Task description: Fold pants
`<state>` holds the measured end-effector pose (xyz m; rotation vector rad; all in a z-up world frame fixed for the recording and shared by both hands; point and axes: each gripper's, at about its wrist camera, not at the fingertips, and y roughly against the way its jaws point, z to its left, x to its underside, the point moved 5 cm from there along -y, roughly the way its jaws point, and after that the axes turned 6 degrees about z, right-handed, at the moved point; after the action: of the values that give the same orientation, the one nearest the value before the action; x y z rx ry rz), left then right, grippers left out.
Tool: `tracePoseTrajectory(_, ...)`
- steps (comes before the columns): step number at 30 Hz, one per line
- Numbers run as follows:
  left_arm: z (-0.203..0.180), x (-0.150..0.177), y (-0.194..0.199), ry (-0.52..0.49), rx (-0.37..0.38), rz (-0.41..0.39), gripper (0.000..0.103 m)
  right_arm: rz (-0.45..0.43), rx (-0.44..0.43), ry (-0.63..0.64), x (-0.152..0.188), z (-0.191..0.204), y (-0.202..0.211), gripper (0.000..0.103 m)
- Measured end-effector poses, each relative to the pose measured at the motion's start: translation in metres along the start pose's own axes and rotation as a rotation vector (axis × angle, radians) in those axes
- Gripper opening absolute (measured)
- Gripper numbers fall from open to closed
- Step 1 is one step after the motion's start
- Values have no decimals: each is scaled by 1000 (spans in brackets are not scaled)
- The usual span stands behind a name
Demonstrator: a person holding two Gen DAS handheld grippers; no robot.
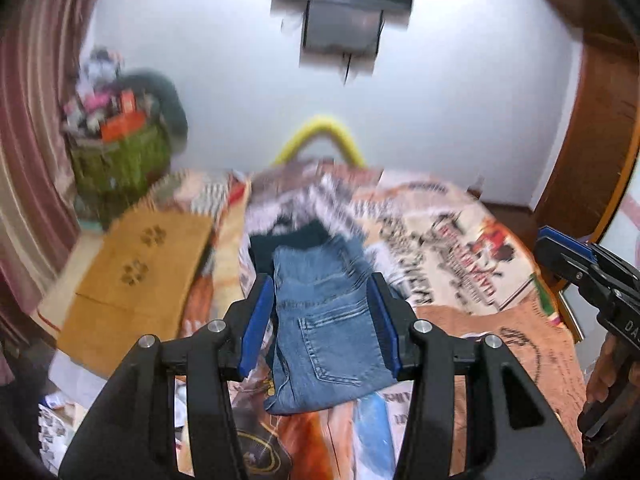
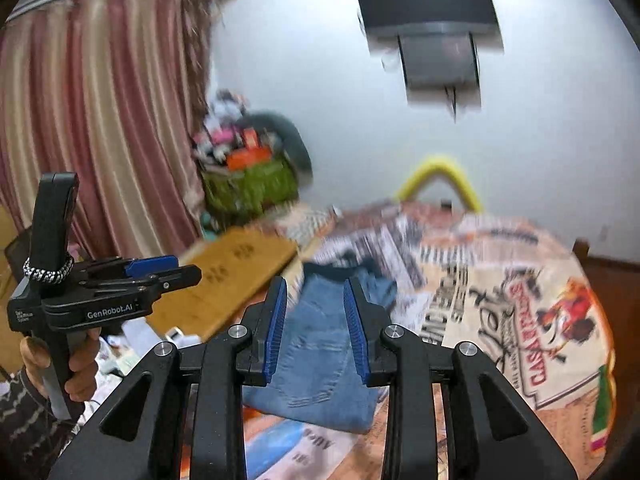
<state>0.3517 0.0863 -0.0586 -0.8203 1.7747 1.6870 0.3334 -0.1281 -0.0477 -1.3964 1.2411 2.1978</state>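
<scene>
Between my left gripper's (image 1: 324, 320) parted blue pads lie the pants (image 1: 328, 332), a blue denim bundle folded compactly on the printed bedspread (image 1: 480, 280), back pocket up, in the lower centre of the frame. Both pairs of fingers stand open and grip nothing; my right gripper (image 2: 316, 328) also frames the pants (image 2: 320, 368) from above, and neither touches the cloth. A dark garment (image 1: 288, 236) peeks out just beyond the far edge of the denim. I judge the folding nearly done, with only tidying left. To finish well, I would come down on the near edge with both pads flat, press the layers together without snagging that dark cloth, and square the corners. A cardboard sheet (image 1: 132, 280) lies at left, well apart.
</scene>
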Motion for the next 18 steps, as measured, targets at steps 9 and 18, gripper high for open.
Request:
tracePoseTrajectory(9,-38,45,150,-44,-30,-263,50,-217,-19,85,19,70,115,27)
tracePoseTrajectory(18,-57,96,211,-68,-79,-384,85,-300,54,77,56,95,156,76)
